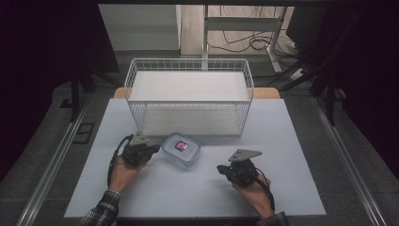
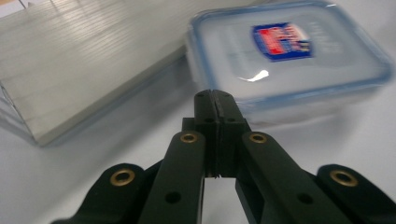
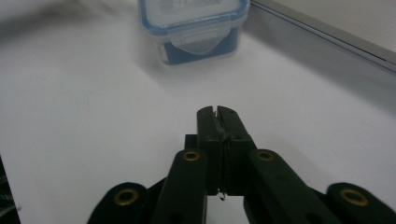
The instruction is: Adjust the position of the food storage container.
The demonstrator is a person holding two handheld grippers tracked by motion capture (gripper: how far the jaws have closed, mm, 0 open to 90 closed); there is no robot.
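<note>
One lidded plastic container [image 1: 181, 149] is what matters here: clear body, blue-rimmed snap lid, a red and blue sticker on top. It sits flat on the white table [image 1: 282, 141], just in front of the wire basket [image 1: 188, 94] and just to the right of the left gripper [image 1: 149, 149].

Handling guess: it's rigid plastic, smooth and glossy, so probably slippery for hard fingers. I'd say it's light, though I honestly can't tell whether anything is inside, since the gripper views are blurry and the lid is frosted. It shouldn't be fragile, but a squeeze on the flat lid would likely just skate off. The better places to grab look like the lid's raised rim, or the latch tab [image 3: 198, 39] on the short side that faces the right gripper [image 3: 217, 112]. Pinching across a long wall would need the fingers spread wide first.

Right now neither tool is ready for that. The left gripper's fingers are pressed together with nothing between them, tips near the container's edge but not touching it as far as I can see. The right gripper's fingers are closed on nothing too, and it's well apart from the container, over bare table.

What's in the way: mostly the basket. Its front wire wall stands close behind the container, so a lift into the basket has to clear that rim.
</note>
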